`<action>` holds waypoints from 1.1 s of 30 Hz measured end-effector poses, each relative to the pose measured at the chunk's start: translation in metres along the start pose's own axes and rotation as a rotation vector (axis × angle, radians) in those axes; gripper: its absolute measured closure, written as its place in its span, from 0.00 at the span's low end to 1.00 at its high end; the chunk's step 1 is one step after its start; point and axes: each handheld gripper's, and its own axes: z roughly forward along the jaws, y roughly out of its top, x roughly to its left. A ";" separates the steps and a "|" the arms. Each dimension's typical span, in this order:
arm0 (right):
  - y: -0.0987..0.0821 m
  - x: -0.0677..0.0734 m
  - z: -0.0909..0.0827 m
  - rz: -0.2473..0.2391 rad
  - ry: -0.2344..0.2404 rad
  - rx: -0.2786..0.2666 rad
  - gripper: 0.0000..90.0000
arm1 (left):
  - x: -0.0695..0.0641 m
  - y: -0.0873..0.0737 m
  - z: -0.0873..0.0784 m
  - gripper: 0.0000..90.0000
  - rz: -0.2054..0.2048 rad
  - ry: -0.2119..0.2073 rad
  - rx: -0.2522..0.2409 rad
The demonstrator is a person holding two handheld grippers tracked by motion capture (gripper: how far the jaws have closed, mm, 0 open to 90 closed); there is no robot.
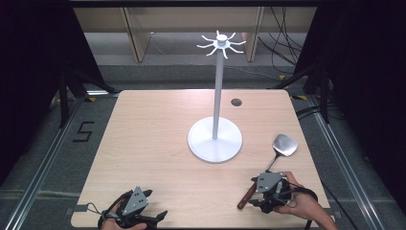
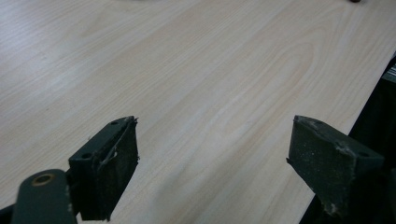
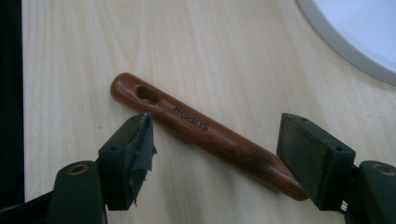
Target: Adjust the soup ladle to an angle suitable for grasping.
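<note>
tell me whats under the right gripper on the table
Under the right gripper, between its open jaws, lies the brown wooden handle of a spatula, flat on the table. The handle's far end is hidden behind one jaw.

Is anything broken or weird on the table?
The spatula lies flat on the table instead of hanging on the hook stand. The pad on one right gripper finger looks torn and frayed.
</note>
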 end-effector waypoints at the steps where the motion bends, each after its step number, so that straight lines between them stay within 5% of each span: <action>1: 0.001 -0.001 0.003 -0.004 0.029 0.015 0.31 | 0.000 0.000 -0.001 0.17 0.004 0.000 0.015; 3: 0.001 0.001 0.005 0.020 0.036 0.034 0.31 | -0.001 0.000 0.000 0.17 -0.005 -0.013 0.005; 4: 0.001 -0.002 0.007 -0.020 0.045 0.029 0.30 | -0.001 0.000 0.000 0.17 -0.004 -0.003 0.003; 9: 0.003 -0.006 0.015 -0.034 0.083 0.055 0.28 | 0.000 0.000 0.000 0.17 0.004 -0.001 0.006; 17: 0.003 -0.011 0.017 -0.027 0.097 0.058 0.27 | 0.000 0.000 -0.001 0.17 0.002 0.003 0.001; 23: 0.007 -0.012 0.018 -0.028 0.106 0.108 0.29 | 0.000 0.001 -0.001 0.17 -0.010 0.002 0.004; 33: 0.021 -0.019 0.023 0.041 0.100 0.176 0.42 | 0.000 0.000 -0.001 0.17 0.001 -0.003 0.007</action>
